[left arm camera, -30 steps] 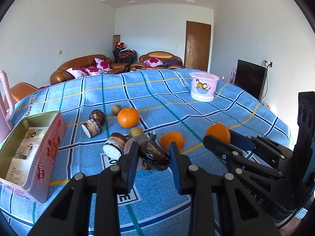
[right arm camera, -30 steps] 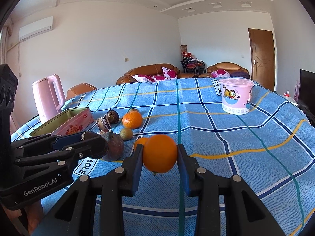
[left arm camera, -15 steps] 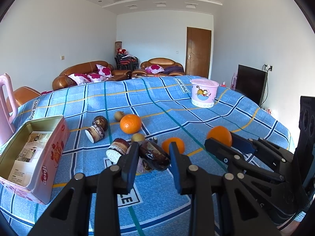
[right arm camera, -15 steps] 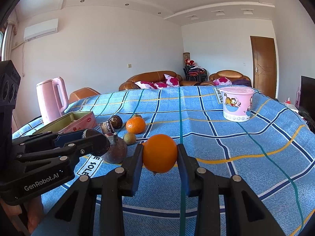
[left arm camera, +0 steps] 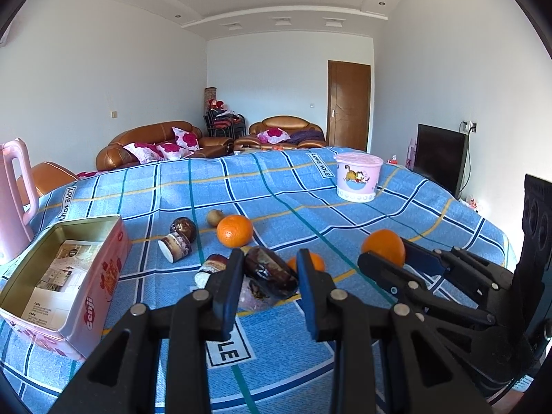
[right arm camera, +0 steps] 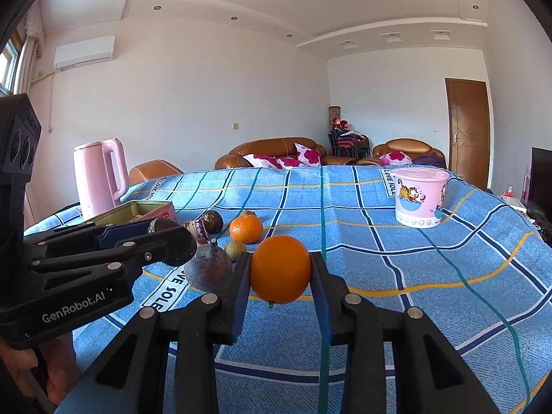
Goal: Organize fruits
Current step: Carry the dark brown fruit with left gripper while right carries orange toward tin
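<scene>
Since a second ago both my hands have tipped up a little and lifted their loads: the table has dropped lower in each view and more ceiling shows, while the fruit lying on the cloth has not shifted.

My right gripper point(right arm camera: 280, 277) is clamped narrow on an orange point(right arm camera: 280, 273), one pad on each side of its middle, so the round fruit cannot roll out; it hangs clear of the cloth, its little stem end pointing down. My left gripper point(left arm camera: 265, 277) is closed on a dark, glossy brown fruit point(left arm camera: 270, 272), held crosswise and tilted, with its ends poking out past the pads. I judge the slant is just how it lay when I took it.

Below and beyond the dark fruit sits a dull purplish round fruit point(right arm camera: 208, 270), and near it a small green one point(right arm camera: 235, 250). Farther off lie a mandarin point(left arm camera: 235, 230), another mandarin point(left arm camera: 310, 264) half hidden behind my left pads, and two dark wrapped pieces point(left arm camera: 176, 246).

To the left, near me, the open tin point(left arm camera: 89, 286) stands with only a paper sheet inside. I take it as the likely place for the fruit, which is why I hold both pieces raised. Far right stands a pink tub point(left arm camera: 358, 181), and at the far left a pink kettle point(right arm camera: 100, 174), all on the blue checked cloth point(left arm camera: 396, 217).
</scene>
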